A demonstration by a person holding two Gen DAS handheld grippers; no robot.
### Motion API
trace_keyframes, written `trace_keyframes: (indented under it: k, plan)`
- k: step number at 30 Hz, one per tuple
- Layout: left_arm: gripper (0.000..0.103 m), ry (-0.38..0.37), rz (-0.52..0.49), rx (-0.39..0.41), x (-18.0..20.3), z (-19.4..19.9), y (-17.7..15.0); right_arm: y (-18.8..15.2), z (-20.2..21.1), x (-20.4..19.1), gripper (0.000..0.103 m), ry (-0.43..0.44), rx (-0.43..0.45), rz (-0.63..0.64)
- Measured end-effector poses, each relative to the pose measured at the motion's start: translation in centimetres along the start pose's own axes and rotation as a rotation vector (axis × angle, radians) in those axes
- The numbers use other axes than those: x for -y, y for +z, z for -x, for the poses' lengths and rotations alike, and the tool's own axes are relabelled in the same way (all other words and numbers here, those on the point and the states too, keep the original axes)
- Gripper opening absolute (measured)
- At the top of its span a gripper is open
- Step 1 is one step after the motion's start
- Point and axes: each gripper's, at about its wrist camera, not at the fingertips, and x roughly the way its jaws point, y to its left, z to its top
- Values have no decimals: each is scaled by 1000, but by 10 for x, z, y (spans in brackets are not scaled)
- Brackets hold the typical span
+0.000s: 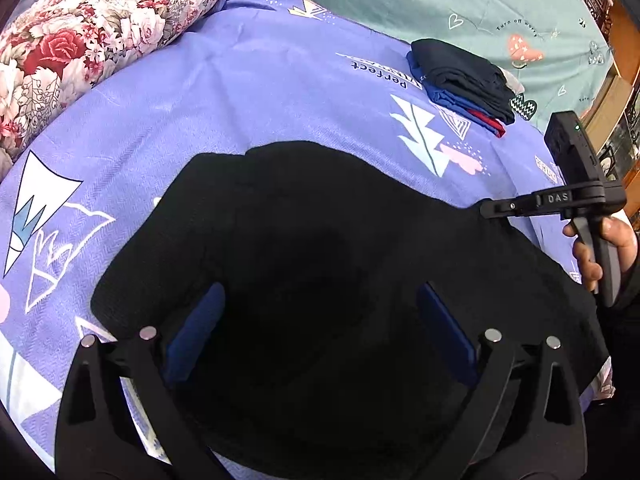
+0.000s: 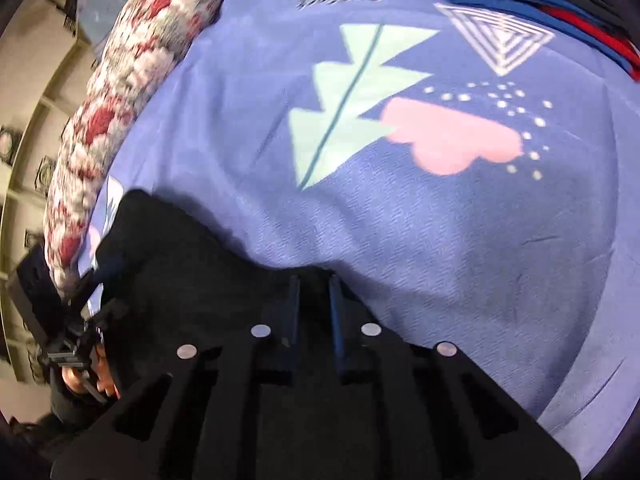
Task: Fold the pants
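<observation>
A: Where do the black pants [image 1: 320,264] lie?

B: They lie spread in a dark heap on the purple printed bedsheet [image 1: 248,92], at the near side of the bed, directly under the left gripper [image 1: 320,332].

A: And that gripper's jaws?

B: They stand wide apart over the cloth. Its blue pads [image 1: 196,336] hang above the pants with nothing pinched between them.

A: What of the right gripper [image 2: 314,308]?

B: In its own view the two blue pads [image 2: 335,312] stand close together, nearly parallel, with only a narrow gap. They sit at the far edge of the pants [image 2: 192,280], where black cloth meets purple sheet [image 2: 480,220]. Whether cloth is caught between them cannot be told, since everything there is black.

A: Is the person visible?

B: A hand [image 1: 600,248] wraps the right gripper's handle at the right edge of the left view.

A: What else is on the bed?

B: A floral pillow [image 1: 92,40] at the far left, and a folded stack of dark, blue and red clothes [image 1: 460,80] at the far right, well apart from the pants. Beyond lies a teal sheet [image 1: 440,0].
</observation>
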Motion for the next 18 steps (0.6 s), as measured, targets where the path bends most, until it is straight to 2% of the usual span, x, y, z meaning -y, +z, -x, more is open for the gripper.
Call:
trace_keyframes:
  k: [2, 5, 6, 8, 10, 12, 14, 15, 16, 18]
  plan:
    - [98, 10, -2, 5, 2, -2, -1, 1, 2, 14, 3, -11, 35, -34]
    - [98, 17, -2, 0, 3, -3, 0, 3, -7, 16, 3, -18, 89, -26]
    - [98, 19, 1, -6, 4, -2, 0, 2, -1, 14, 3, -60, 140, -16]
    - [98, 28, 23, -24, 5, 3, 4, 1, 18, 15, 10, -172, 262, -35]
    - [98, 21, 27, -18, 10, 13, 8, -11, 46, 17, 15, -125, 339, -98]
    - [98, -30, -10, 4, 24, 25, 9, -45, 75, 7, 16, -31, 339, -93]
    - [98, -66, -78, 14, 45, 33, 7, -87, 86, -7, 28, 5, 318, -76]
    - [99, -73, -97, 3, 53, 31, 6, -98, 83, -14, 38, 3, 314, -83]
    - [99, -83, -97, -30, 58, 25, 3, -130, 86, -7, 47, -2, 310, -123]
    - [99, -118, -23, -145, 56, -1, -4, -170, 80, 14, 49, -13, 285, -224]
